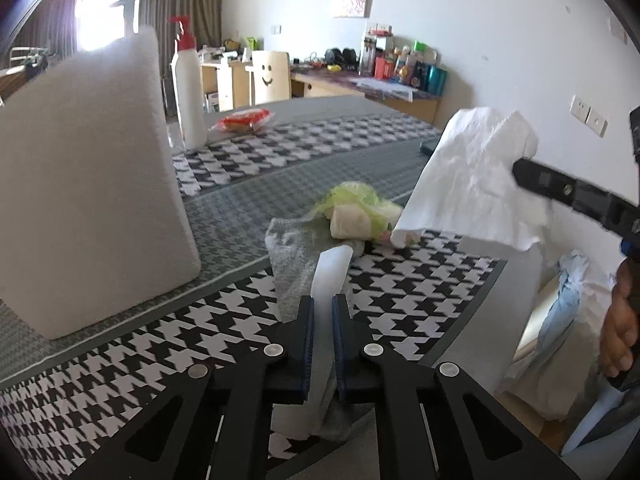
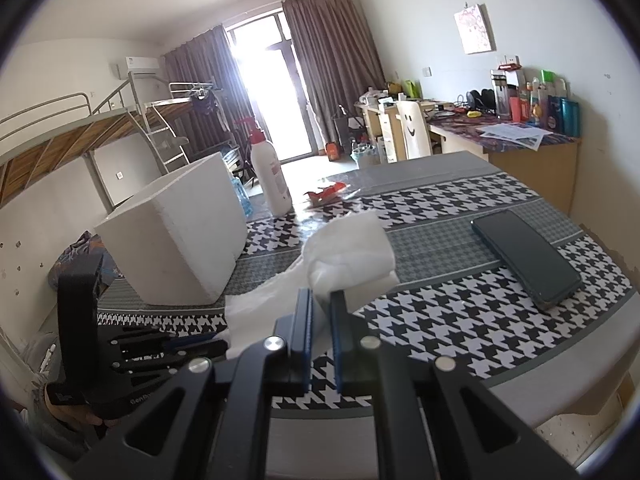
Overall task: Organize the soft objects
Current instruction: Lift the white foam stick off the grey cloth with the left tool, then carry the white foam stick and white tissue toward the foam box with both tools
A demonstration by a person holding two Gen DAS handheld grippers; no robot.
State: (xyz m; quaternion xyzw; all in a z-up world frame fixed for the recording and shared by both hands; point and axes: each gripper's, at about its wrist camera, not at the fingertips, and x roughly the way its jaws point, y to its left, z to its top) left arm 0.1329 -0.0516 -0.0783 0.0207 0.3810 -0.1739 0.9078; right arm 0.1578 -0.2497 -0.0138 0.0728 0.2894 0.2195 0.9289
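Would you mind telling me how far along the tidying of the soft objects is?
Nothing looks sorted yet. In hand: the left gripper is shut on a white foam strip; the right gripper holds a crumpled white tissue. Left: the yellow-green plastic bundle on the houndstooth table.
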